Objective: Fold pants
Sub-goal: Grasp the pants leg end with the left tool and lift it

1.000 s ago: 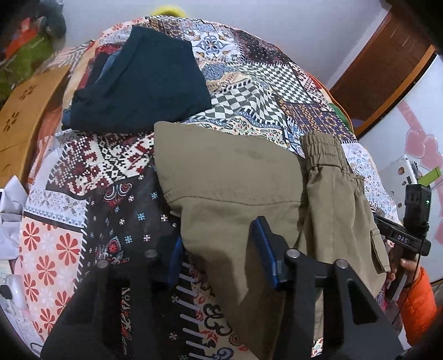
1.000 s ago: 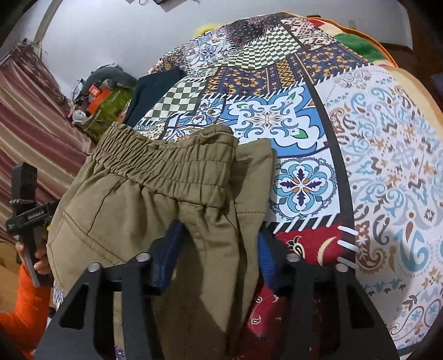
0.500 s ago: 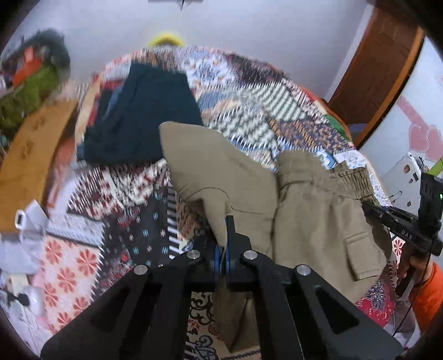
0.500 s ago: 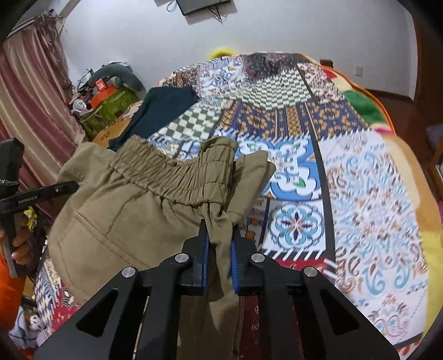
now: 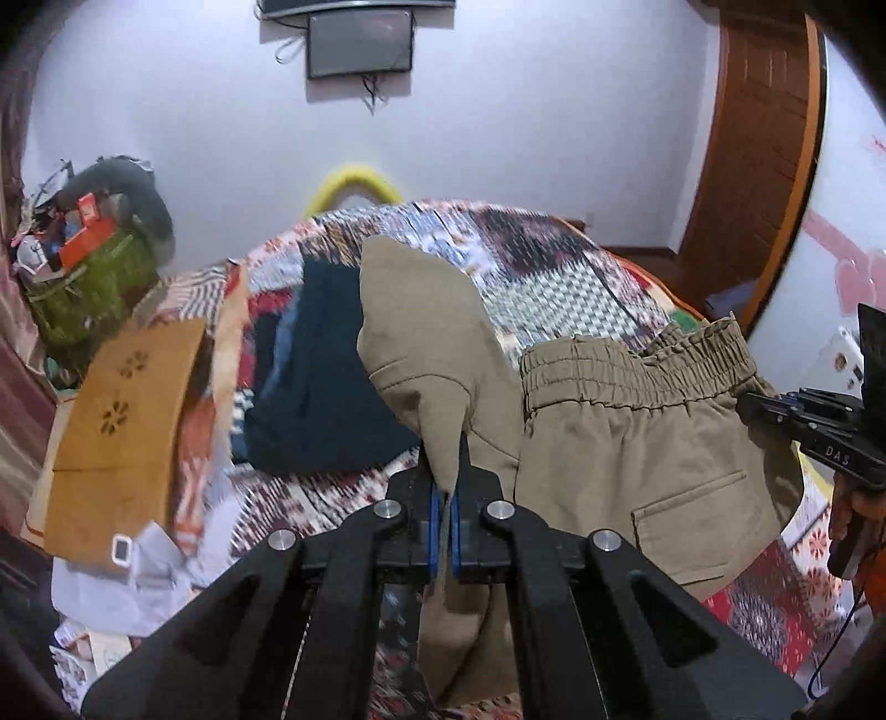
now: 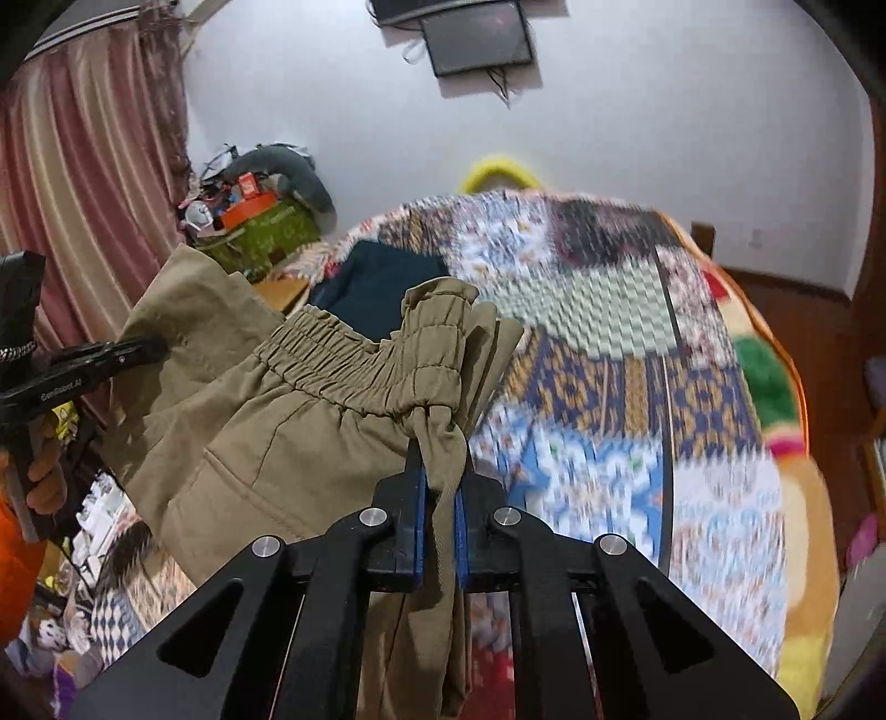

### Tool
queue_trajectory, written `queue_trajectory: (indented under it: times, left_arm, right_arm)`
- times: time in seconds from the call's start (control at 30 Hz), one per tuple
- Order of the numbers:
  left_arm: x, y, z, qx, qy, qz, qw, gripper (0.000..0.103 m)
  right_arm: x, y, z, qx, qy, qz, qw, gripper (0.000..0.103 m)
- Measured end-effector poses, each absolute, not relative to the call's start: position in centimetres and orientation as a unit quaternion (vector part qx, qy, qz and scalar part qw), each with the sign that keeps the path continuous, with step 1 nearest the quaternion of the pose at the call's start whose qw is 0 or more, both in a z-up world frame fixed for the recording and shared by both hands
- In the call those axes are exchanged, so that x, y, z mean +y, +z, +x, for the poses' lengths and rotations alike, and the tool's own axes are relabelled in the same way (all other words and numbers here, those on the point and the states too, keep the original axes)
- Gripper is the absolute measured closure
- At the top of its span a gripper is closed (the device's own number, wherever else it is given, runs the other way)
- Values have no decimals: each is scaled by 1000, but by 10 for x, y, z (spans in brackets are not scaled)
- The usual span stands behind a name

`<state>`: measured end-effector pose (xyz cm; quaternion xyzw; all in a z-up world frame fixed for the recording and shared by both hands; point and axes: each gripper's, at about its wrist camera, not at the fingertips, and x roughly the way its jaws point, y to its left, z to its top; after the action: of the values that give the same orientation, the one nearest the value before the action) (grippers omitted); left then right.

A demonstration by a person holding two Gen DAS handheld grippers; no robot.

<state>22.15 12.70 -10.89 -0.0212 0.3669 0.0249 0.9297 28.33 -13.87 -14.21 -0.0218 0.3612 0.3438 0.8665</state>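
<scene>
— Nearest the lens, what had the left gripper (image 5: 443,518) got?

— Clamped tight on a fold of the khaki cotton pants (image 5: 637,443), near the leg end by the look of it; the blue pads (image 5: 436,531) pressed the cloth from both sides and the rest drooped below.

— And the other one?

— The right gripper (image 6: 438,526) pinched the bunched fabric just under the elastic waistband (image 6: 354,360), jaws nearly together with the cloth between them. Each tool showed in the other's view, at opposite ends of the garment.

— Why hold it at two ends?

— I'd judge so the pants hung stretched between the hands, clear of the patchwork quilted bedspread (image 6: 692,387), ready to be laid down flat or doubled over. Neither fold nor crease was set yet, so the task seemed early.

— Beyond that?

— A dark navy folded garment (image 5: 326,399) lay on the bedspread behind the pants, perhaps one already finished. Past it, a green bag (image 5: 88,288) of clutter by the wall, and a dark screen (image 5: 360,41) mounted high.
</scene>
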Motion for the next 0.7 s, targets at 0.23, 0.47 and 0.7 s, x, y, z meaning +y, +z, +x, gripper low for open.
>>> queue_trajectory:
  times: [0.23,0.47,0.7]
  left_arm:
    - [167,-91,257,339,68,-10,938,101]
    - [216,-94,302,327,105,-22,939,101]
    - [258,-134,349,345,136,-47,928,101]
  right_arm:
    - [-91,-122,315,330,354,-47,874,96]
    - [-39,-122,359,319,357,-44,877,96]
    - [17,-149,400,336,357,-54,870,96]
